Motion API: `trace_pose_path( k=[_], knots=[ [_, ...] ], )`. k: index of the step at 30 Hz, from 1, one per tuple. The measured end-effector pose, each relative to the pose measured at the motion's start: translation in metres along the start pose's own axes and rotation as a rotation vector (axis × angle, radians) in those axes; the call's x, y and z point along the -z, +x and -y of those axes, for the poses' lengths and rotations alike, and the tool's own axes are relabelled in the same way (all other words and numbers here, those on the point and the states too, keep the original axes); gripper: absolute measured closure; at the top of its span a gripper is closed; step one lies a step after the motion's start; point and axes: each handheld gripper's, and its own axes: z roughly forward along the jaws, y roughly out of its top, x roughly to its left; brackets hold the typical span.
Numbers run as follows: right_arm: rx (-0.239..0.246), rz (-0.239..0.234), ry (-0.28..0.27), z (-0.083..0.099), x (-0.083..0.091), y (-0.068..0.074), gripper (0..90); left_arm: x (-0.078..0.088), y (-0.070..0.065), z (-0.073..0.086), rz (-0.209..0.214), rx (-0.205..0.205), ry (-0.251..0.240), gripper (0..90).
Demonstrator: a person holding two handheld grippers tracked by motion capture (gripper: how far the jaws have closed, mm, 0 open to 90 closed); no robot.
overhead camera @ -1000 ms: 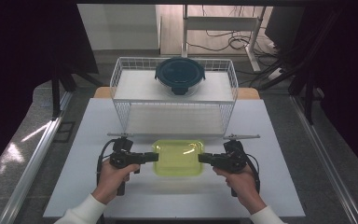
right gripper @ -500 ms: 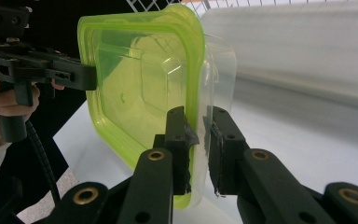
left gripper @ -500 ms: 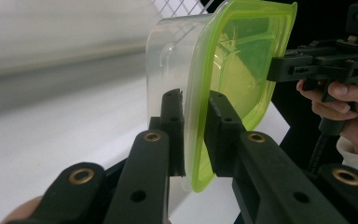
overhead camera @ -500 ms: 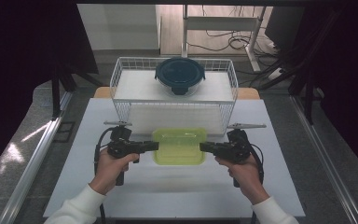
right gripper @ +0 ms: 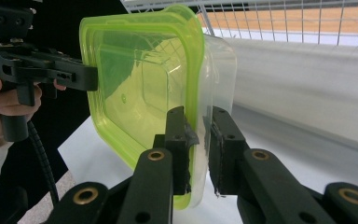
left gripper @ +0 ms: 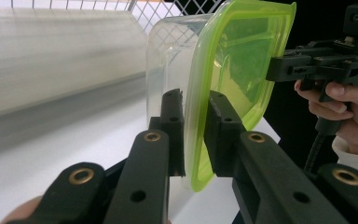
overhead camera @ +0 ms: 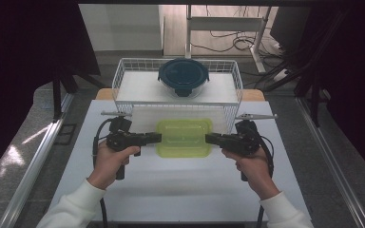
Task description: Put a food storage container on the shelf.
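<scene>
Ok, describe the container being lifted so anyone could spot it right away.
On the white table, just in front of the wire basket, a clear rectangular container is gripped at both ends. Its lime-green lid sets it apart from the round, dark-lidded container in the basket.

Looks like a lab or recording room rather than a home: white-topped desk (overhead camera: 180,190) ringed by black curtains (overhead camera: 28,57), bare grey floor (overhead camera: 24,156), metal rail (overhead camera: 38,166) alongside, loose cables (overhead camera: 237,42) trailing under a white-framed stand (overhead camera: 225,23) behind, white wire basket (overhead camera: 123,80) set out as a prop.
</scene>
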Motion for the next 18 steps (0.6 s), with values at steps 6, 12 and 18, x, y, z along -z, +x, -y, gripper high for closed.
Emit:
trace_pose_path(
  k=[6, 12, 18],
  knots=[
    [0.017, 0.0, -0.017, -0.01, 0.003, 0.002, 78.2, 0.005, -0.006, -0.011, -0.009, -0.025, -0.012, 78.8],
    [0.03, 0.0, -0.028, -0.02, 0.007, 0.004, 78.2, 0.009, -0.01, -0.023, -0.013, -0.036, -0.021, 78.8],
    [0.032, 0.004, -0.041, -0.034, 0.011, 0.005, 78.2, 0.012, -0.013, -0.039, -0.016, -0.051, -0.025, 78.8]
  ],
)
